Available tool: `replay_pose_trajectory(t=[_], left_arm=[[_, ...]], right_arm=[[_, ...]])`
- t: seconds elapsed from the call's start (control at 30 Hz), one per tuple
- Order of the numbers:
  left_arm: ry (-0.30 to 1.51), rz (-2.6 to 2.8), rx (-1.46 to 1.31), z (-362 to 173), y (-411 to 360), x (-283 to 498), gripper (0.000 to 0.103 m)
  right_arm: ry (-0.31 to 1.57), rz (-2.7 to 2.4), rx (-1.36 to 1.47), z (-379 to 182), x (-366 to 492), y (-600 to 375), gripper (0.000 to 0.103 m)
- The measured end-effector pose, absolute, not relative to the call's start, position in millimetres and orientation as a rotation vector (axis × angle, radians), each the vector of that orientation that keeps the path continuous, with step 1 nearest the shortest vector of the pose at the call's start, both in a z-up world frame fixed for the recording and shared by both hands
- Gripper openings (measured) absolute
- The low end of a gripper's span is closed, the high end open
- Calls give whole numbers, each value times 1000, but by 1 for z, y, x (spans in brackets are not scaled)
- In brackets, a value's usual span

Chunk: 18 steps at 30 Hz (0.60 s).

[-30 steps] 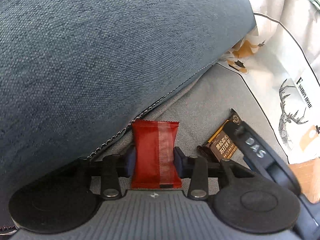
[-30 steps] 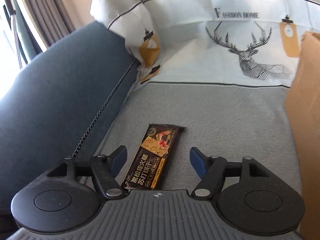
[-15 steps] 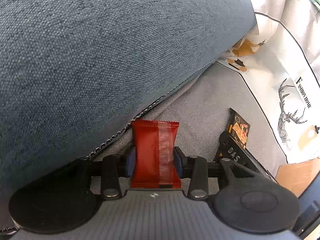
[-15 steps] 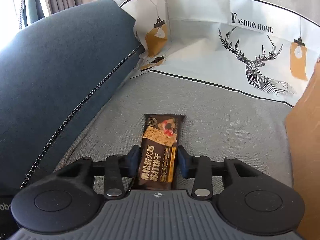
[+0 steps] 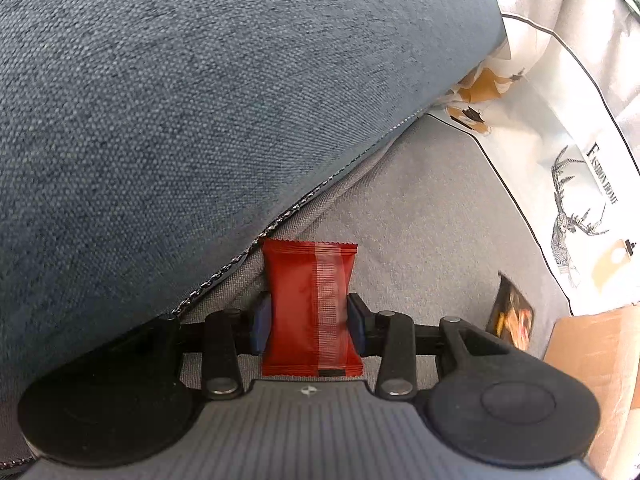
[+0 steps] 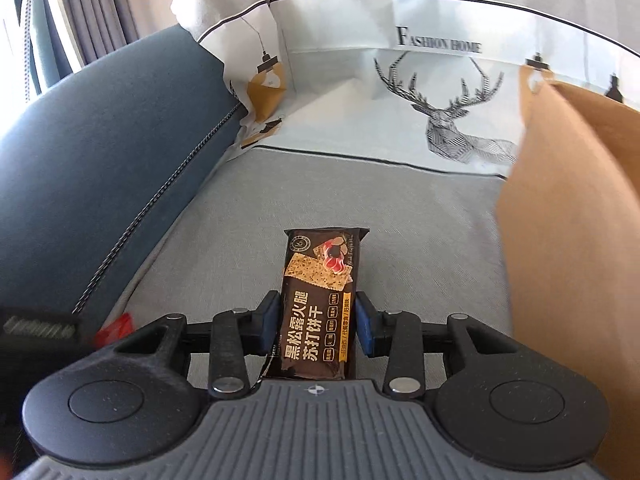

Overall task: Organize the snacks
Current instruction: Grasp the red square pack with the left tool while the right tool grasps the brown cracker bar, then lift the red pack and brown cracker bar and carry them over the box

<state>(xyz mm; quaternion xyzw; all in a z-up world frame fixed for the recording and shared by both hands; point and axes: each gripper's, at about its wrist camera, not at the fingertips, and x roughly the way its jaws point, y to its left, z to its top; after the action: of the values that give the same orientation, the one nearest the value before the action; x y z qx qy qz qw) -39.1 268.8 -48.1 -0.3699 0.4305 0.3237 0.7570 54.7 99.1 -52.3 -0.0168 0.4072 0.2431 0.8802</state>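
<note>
My left gripper (image 5: 309, 326) is shut on a small red snack packet (image 5: 310, 306), held above the grey sofa seat (image 5: 408, 240) close to the blue backrest cushion (image 5: 200, 100). My right gripper (image 6: 317, 330) is shut on a dark brown cracker packet (image 6: 320, 300) with Chinese lettering, lifted above the seat (image 6: 360, 200). The cracker packet also shows in the left wrist view (image 5: 512, 312) at the right. A bit of the red packet (image 6: 116, 328) shows at the lower left of the right wrist view.
A brown cardboard box (image 6: 572, 272) stands close on the right of the right gripper; its corner shows in the left wrist view (image 5: 592, 344). A white deer-print pillow (image 6: 440, 92) lies at the back of the seat. The blue cushion (image 6: 100, 152) borders the left.
My right gripper closed on the cracker packet and lifted it off the seat, moving toward the cardboard box. My left gripper kept hold of the red packet and barely moved.
</note>
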Motion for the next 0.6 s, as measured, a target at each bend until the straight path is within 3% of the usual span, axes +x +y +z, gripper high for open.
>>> replay_pose_trajectory(t=[0.37,0.6], left_arm=[[1020,484,-691,-42,259,-37,44],[1049,387,-524,-38,241,-36,44]], right_arm=[[827,626,-127,-13,-31,59,41],[927,634,-156,-24,-49,54,41]])
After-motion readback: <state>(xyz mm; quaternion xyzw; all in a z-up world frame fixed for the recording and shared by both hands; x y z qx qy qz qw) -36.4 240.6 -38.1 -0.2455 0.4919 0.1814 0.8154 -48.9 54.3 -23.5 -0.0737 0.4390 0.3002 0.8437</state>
